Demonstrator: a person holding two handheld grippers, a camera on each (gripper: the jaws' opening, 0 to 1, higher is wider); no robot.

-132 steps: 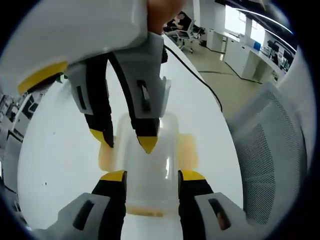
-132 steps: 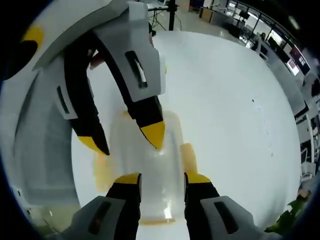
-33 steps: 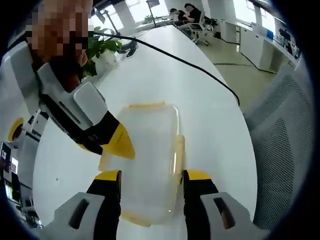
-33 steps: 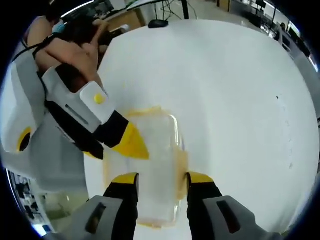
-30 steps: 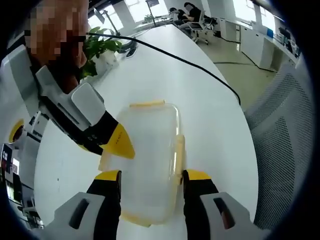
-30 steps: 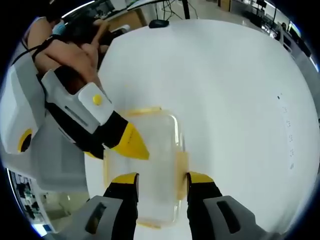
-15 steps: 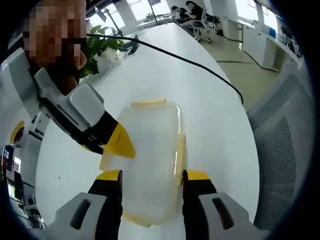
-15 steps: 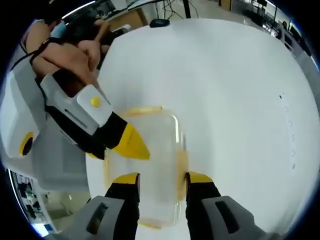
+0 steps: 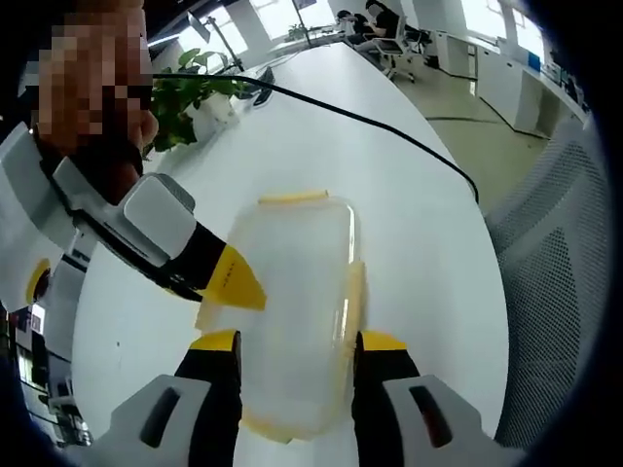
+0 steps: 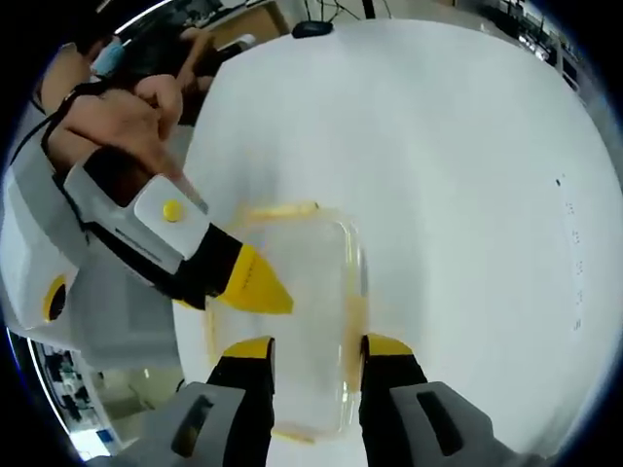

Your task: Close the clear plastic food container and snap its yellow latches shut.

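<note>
The clear plastic container (image 9: 297,282) lies on the white table (image 9: 419,224) with its lid on. Yellow latches show at its far end (image 9: 292,197) and along its right side (image 9: 355,292). My left gripper (image 9: 299,342) is open, one jaw on each side of the container's near end. The right gripper's yellow tip (image 9: 234,287) rests at the container's left edge. In the right gripper view the same container (image 10: 292,311) lies between the wide-open jaws of my right gripper (image 10: 314,347). There the left gripper's tip (image 10: 255,282) points at its left edge.
A black cable (image 9: 389,126) runs across the table past a potted plant (image 9: 185,92). A grey mesh chair (image 9: 555,292) stands off the table's right edge. A person's hand (image 10: 146,107) holds the left gripper, and a dark computer mouse (image 10: 313,29) lies far back.
Since 4.4 s ago both grippers have drawn back from over the lid, and the side latches that stuck outward now lie against the container. Over the last second almost nothing moved.
</note>
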